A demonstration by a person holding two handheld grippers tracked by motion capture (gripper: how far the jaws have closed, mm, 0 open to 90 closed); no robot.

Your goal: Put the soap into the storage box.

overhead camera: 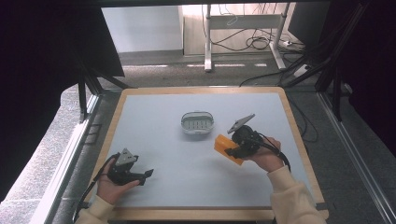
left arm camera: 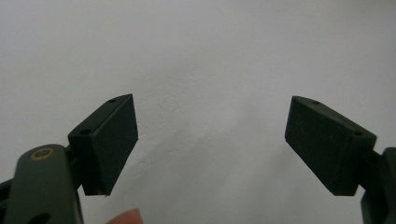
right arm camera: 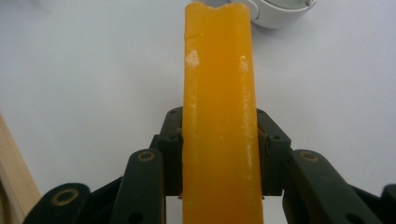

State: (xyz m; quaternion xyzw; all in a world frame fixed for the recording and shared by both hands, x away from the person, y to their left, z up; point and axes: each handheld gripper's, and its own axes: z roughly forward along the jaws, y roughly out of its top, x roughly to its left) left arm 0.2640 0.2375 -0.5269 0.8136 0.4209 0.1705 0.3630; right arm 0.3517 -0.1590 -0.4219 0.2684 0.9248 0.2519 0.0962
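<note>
An orange bar of soap [overhead camera: 226, 148] is clamped in my right gripper [overhead camera: 232, 150], right of the table's middle. In the right gripper view the orange bar [right arm camera: 218, 116] stands on edge between the two black jaws, which press on its sides, and it runs up toward a white dish [right arm camera: 280, 10] at the top. That white oval soap dish [overhead camera: 197, 122] rests on the mat just beyond and left of the bar. My left gripper [overhead camera: 148, 174] lies low at the front left, open, with nothing between its pads [left arm camera: 114, 140] but bare mat.
The grey mat [overhead camera: 154, 116] covers a wooden table [overhead camera: 201, 89] with a raised light-wood rim. Black frame posts [overhead camera: 84, 98] stand at both sides. Beyond the far edge is floor with cables and a desk's legs [overhead camera: 208, 46].
</note>
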